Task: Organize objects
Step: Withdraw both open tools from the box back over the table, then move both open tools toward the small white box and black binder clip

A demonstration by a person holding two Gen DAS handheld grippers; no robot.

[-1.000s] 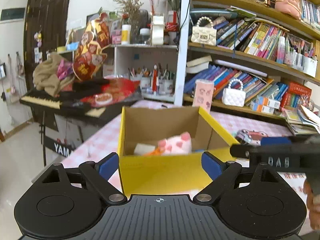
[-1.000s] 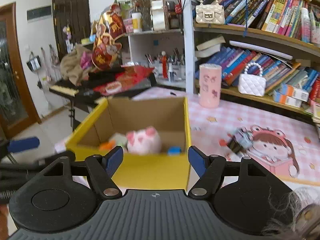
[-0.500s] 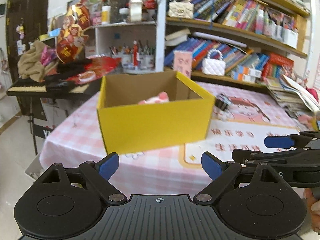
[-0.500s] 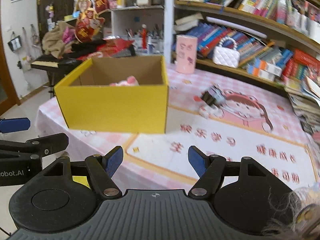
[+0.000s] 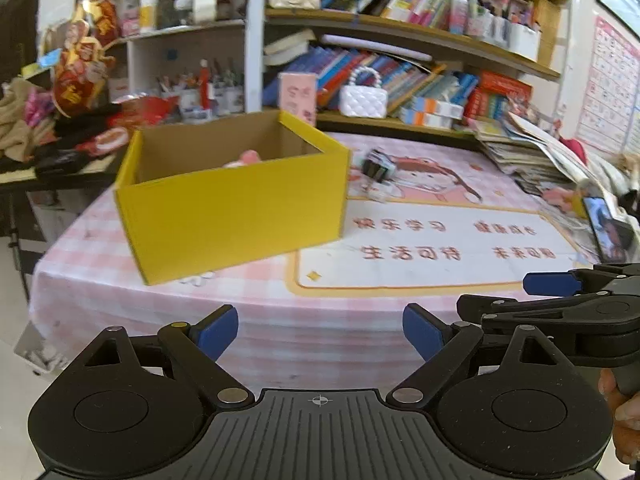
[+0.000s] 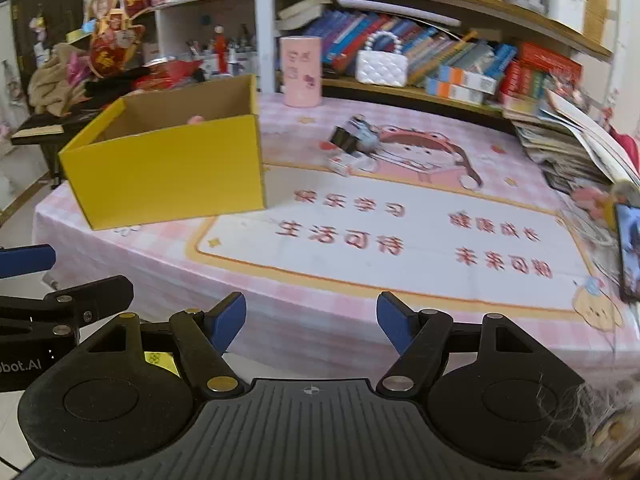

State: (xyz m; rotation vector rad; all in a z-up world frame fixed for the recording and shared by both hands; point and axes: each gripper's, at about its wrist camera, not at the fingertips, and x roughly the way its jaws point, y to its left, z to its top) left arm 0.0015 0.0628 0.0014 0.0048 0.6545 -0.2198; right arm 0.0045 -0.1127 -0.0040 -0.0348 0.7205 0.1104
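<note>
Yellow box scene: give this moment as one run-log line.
left gripper: open, empty | right gripper: open, empty | yellow box: on table, pink toy inside | small toy: loose on mat

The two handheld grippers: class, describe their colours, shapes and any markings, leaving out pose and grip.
The left gripper and right gripper look alike: matte black plastic, a ribbed centre plate marked with a small crosshair, round discs on both sides, angled linkage arms with silver pivot pins, and blue fingertip pads. White lettering ending "bot.AI" shows on the left gripper's side in the right wrist view. No cables or sleeves are visible.
</note>
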